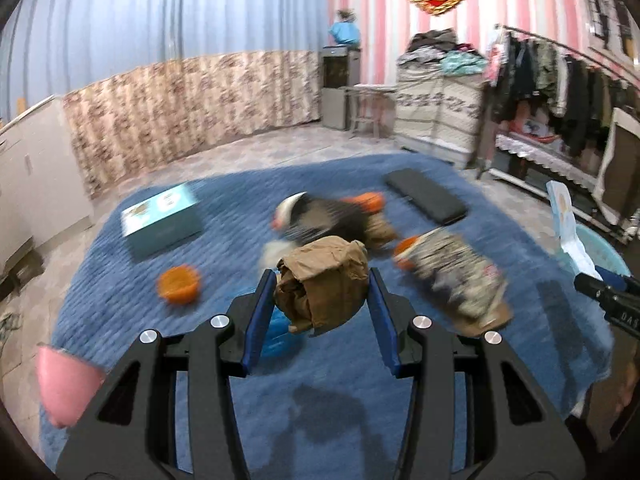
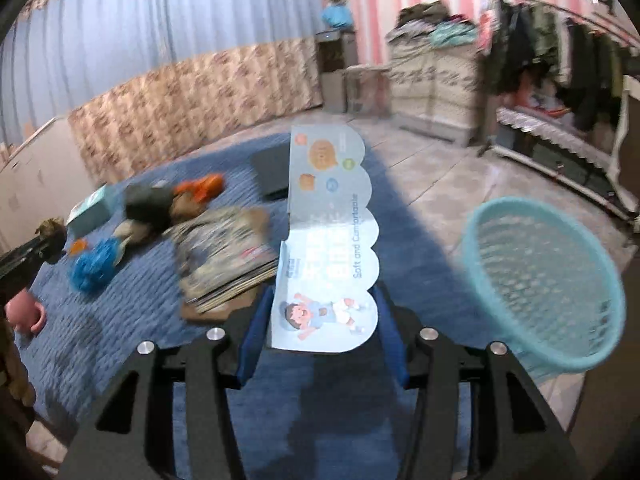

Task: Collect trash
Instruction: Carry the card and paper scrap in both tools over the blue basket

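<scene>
The left gripper [image 1: 322, 292] was closed about a crumpled wad of brown paper [image 1: 322, 284], its blue pads pressed against either side, and it held the wad clear of the blue rug [image 1: 340, 400]. The right gripper [image 2: 322, 320] had a light blue scalloped card [image 2: 332, 240] standing between its jaws; whether the pads pressed on it or stood slightly off could not be told from this view. To the right of that card, near the rug's edge on the tiled floor, stood a turquoise mesh basket [image 2: 548, 280], which looked empty as far as its blurred inside showed. By that reckoning the collecting was at an early stage: two pieces were picked up and neither had been dropped in. Further out on the rug much remained, though which pieces counted as trash was a judgement: an orange cup [image 1: 179, 284] to the near left, a teal box [image 1: 162, 220] beyond it, a blue puff [image 2: 94, 266], a stack of printed papers [image 2: 228, 256] and a soft toy [image 1: 332, 216] in the middle, with a dark flat pad [image 1: 426, 196] at the far side.
</scene>
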The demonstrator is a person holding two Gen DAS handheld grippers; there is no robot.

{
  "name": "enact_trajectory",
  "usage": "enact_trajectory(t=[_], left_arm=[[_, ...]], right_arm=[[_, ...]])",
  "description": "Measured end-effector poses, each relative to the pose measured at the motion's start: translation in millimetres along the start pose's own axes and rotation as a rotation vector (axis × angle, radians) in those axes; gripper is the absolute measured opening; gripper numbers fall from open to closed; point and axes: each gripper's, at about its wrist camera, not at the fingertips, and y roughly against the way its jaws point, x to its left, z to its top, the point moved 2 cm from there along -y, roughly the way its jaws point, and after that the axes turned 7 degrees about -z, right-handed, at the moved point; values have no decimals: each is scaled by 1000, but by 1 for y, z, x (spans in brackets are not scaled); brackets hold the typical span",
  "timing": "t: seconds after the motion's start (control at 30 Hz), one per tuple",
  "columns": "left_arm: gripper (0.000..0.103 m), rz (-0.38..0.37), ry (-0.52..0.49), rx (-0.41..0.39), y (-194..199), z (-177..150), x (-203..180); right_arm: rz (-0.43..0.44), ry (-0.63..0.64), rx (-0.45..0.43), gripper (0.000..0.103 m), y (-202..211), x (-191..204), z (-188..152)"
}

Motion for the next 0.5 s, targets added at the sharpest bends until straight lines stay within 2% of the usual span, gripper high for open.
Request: enact_trajectory(t=[0.17, 0.3, 0.4, 0.5], left_arm=[[45, -90, -62, -35, -12, 17, -58], [45, -165, -103, -59, -22, 27, -105], [45, -205, -125, -62, -33, 32, -138], [45, -235, -157, -70, -43, 34, -170]], right_arm=[[-115, -64, -35, 51, 12, -68, 20], [-240, -116, -55, 51, 14, -127, 26], [-273, -199, -53, 51, 8, -165, 23], [-299, -223, -41, 51, -1, -183, 18]])
